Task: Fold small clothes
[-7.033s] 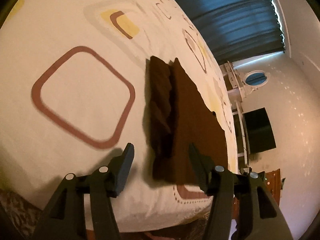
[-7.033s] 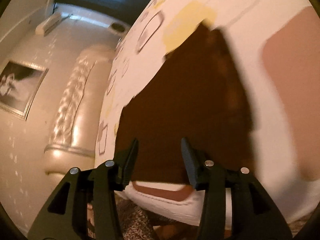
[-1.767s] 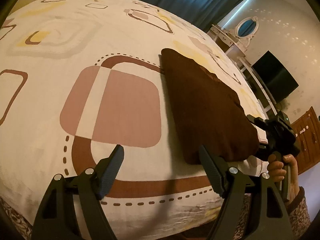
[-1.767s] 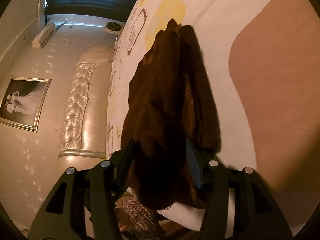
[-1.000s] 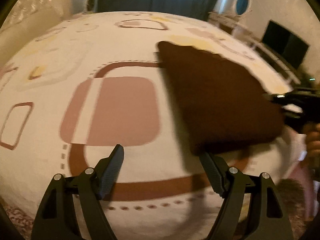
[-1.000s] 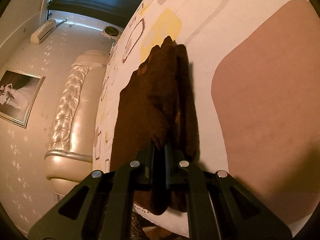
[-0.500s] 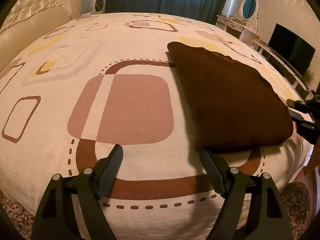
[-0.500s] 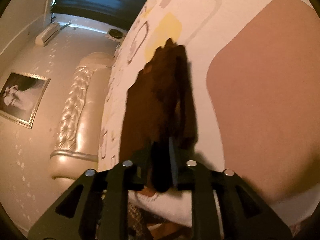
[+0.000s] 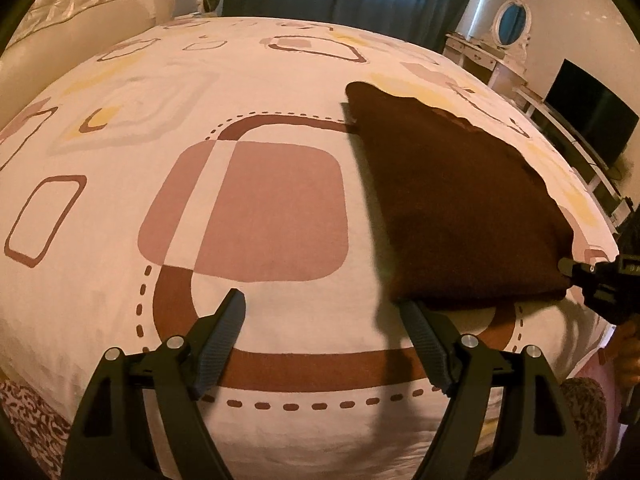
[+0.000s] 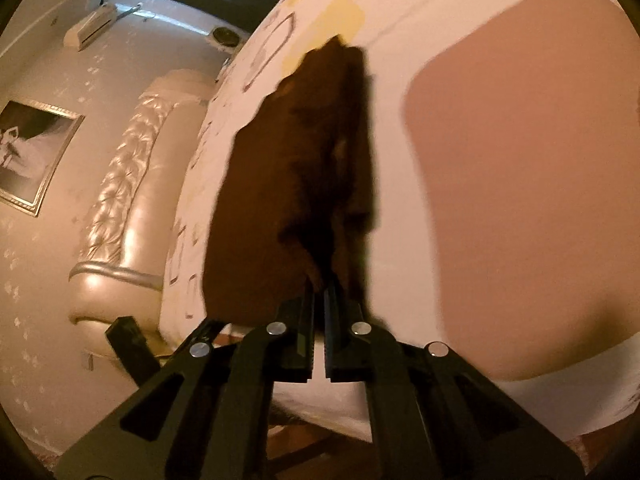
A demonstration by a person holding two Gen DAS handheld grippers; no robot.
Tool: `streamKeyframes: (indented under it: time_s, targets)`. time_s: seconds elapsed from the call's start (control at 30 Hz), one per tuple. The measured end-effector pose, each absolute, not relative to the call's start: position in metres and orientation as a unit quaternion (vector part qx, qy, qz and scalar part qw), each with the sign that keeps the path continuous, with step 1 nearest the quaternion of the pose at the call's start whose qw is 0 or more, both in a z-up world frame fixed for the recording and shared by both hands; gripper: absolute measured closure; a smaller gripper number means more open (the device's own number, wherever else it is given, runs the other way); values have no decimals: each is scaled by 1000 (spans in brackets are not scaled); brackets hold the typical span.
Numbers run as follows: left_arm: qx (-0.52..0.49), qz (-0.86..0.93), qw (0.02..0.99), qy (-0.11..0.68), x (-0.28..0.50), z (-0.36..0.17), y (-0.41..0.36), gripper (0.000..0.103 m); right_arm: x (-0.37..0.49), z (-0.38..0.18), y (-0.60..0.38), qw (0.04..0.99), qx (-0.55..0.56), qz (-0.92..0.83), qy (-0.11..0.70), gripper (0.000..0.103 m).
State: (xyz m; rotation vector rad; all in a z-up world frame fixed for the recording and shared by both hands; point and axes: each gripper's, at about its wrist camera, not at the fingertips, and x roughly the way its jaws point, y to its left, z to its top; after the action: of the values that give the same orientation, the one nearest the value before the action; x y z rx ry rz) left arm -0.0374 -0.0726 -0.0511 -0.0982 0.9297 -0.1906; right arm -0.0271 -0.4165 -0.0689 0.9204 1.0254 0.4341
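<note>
Since seven seconds ago, the brown garment (image 9: 464, 208) has been doubled from a flat spread into a thick folded wedge, and it is now laid on the patterned bedspread (image 9: 256, 92) near the foot edge, to the right of the large pink rounded square. Within the last half second the jaws of the right gripper (image 10: 319, 292) have been closing — they are now brought together, and in the right wrist view a corner of the brown cloth is seen pinched at their tips, though that view is blurred and the exact contact is hard to make out. From the left wrist view only the front of that gripper is seen at the frame's right edge, at the garment's near corner; the hand below it is cut off. The left gripper (image 9: 322, 314) is held wide apart above the bedspread with nothing between its fingers, its right finger just short of the garment's near edge.
</note>
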Motion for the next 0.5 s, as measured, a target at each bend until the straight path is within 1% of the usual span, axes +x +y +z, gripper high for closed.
streamKeyframes:
  time_s: [0.13, 0.37, 0.47, 0.5]
  targets:
    - [-47, -92, 888, 449, -38, -53, -71, 25, -31, -85, -418, 743, 436, 199, 467, 101]
    - [-71, -114, 880, 456, -43, -49, -59, 25, -33, -85, -426, 733, 449, 206, 467, 100]
    - [-108, -137, 870, 461, -45, -44, -50, 25, -40, -85, -432, 734, 452, 190, 470, 96]
    - [-132, -150, 864, 462, -47, -41, -46, 25, -43, -85, -436, 731, 456, 192, 470, 93]
